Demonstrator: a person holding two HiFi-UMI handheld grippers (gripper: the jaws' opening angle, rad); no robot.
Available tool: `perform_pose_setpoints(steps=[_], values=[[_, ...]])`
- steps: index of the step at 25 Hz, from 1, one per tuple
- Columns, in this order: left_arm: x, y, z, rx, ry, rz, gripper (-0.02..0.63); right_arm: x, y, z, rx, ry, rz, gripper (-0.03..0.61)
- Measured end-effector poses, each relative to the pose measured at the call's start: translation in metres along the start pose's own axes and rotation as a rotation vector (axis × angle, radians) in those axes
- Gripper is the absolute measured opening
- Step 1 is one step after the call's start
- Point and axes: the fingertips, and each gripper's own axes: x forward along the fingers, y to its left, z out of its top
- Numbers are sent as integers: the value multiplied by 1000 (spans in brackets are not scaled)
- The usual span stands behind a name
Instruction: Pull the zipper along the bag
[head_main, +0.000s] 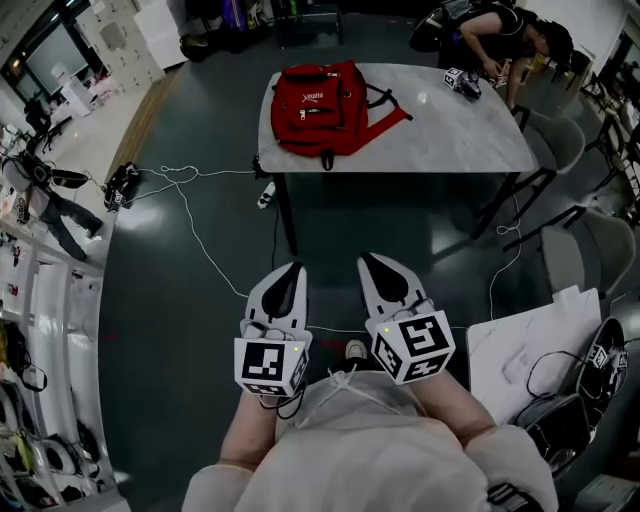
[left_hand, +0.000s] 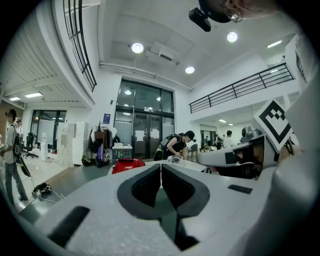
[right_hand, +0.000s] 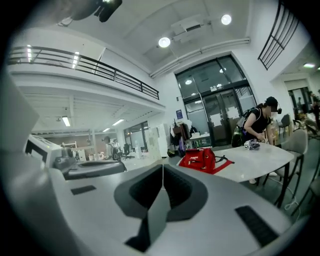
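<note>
Red bag (head_main: 322, 110) lies flat on a pale table (head_main: 450, 135), well ahead of both grippers and slightly left of the line between them. Its straps trail rightward across the top. From here the zip is too small to pick out.

The left gripper (head_main: 292, 270) and right gripper (head_main: 372, 262) are held side by side, low in front of the person's chest. They point forward at the table and hang over the dark floor (head_main: 400, 220), well apart from the bag. Each has its jaws pressed together tip to tip, with nothing caught between them.

In the left gripper view the bag sits just above and left of the closed tips, far off. In the right gripper view it sits above and right of them.

Beyond the right gripper, at the table's far right corner, another person (head_main: 500, 30) bends over the top. A spare gripper (head_main: 462, 83) lies there just beside them. A white cable (head_main: 200, 235) snakes over the floor ahead and left of the left gripper. Chairs (head_main: 560, 145) stand off to the right of the table.
</note>
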Motion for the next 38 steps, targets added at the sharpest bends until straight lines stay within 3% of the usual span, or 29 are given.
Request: perform_pose_setpoints(steps=[6, 11, 18, 30, 38], values=[[72, -15, 1, 16, 37, -48, 20, 32, -57, -1, 32, 46, 0, 28], [120, -4, -7, -11, 63, -63, 20, 60, -90, -3, 42, 74, -9, 28], [203, 23, -17, -1, 65, -112, 20, 116, -149, -1, 74, 79, -86, 28], [392, 158, -1, -58, 93, -172, 20, 302, -228, 44, 93, 153, -168, 28], [470, 239, -15, -73, 148, -197, 20, 408, -256, 49, 80, 210, -234, 28]])
